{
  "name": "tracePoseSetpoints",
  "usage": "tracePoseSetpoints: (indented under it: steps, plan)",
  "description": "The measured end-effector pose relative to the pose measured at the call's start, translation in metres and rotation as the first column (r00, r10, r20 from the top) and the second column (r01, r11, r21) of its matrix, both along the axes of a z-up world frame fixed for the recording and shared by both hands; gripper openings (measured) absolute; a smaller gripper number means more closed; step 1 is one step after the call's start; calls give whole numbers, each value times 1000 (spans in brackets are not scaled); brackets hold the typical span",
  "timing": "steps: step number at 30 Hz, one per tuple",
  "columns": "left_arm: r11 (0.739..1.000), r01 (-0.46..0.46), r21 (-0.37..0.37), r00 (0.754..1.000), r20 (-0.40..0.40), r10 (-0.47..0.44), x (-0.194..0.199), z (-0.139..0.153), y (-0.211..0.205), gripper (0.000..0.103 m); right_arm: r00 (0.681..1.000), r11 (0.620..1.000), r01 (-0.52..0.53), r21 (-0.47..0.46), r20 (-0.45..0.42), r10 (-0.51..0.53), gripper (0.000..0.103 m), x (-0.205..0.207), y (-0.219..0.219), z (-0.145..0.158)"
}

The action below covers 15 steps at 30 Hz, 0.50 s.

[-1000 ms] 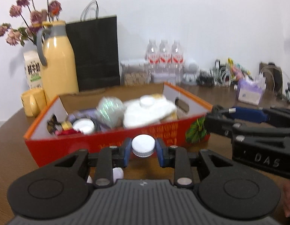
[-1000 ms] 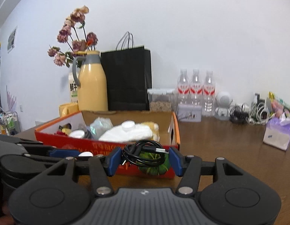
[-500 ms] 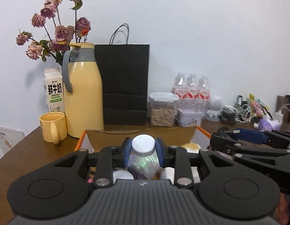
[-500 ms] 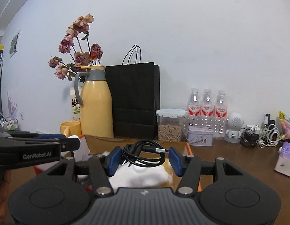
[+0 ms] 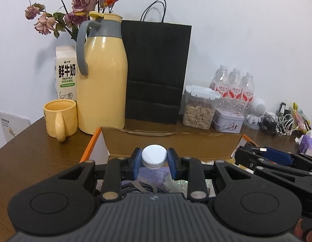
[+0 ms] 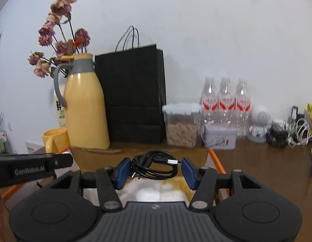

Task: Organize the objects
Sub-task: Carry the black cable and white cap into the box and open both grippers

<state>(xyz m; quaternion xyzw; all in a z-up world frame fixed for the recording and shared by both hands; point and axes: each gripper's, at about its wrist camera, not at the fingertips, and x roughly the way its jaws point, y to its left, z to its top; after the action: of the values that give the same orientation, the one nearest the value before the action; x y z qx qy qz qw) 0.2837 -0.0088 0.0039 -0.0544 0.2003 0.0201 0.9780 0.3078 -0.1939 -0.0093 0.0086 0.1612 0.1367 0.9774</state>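
Note:
My left gripper (image 5: 154,160) is shut on a small bottle with a white ribbed cap (image 5: 154,156), held above the orange cardboard box (image 5: 196,141). Under it in the box lie a purple cloth and a shiny wrapper (image 5: 176,183). My right gripper (image 6: 155,168) is shut on a coiled black USB cable (image 6: 154,166), hanging over the same box (image 6: 216,161) above a white soft object (image 6: 148,193). Each gripper shows in the other's view: the right one (image 5: 277,161) at the right edge, the left one (image 6: 33,167) at the left edge.
Along the wall stand a yellow thermos jug (image 5: 101,76), a yellow mug (image 5: 60,121), a milk carton (image 5: 66,72), dried roses, a black paper bag (image 5: 156,70), a seed container (image 5: 199,111), a tin, three water bottles (image 5: 232,88) and tangled cables (image 5: 281,123).
Both grippers moved forward from in front of the box to over its inside, keeping the bottle and the cable. The back-wall objects now loom larger.

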Motion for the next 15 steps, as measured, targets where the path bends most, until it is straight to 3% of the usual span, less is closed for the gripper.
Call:
tracePoseSetpoints:
  steps: [2,5,9,10,11,13,15]
  plan:
    - [1000,-8,17,1000,8,8,-4,-1,-3,30,1000,1000,-1,5,-4,1,54,0,-3,-2]
    - [999,-17,32,999,37,16,-12,-2,-5,51,1000,1000,-7,2,-8,7,56,-5,-6,-4]
    - [997,-47,53,996,81,43,-24,1,-7,89,1000,1000,11,-17,11,-11,91,-16,-9,-5]
    - [997,-54,53,994,93,49,-26,2,-6,96,1000,1000,19,-22,19,-19,93,-19,-10,-4]
    - [997,-57,54,993,105,51,-28,3,-6,98,999,999,22,-24,23,-22,93,-21,-12,-3]
    - [997,-59,52,991,120,52,-31,4,-6,103,999,999,30,-21,28,-30,103,-24,-15,-3]
    - [997,-57,54,991,124,50,-33,4,-6,103,999,999,36,-22,29,-36,103,-25,-17,-3]
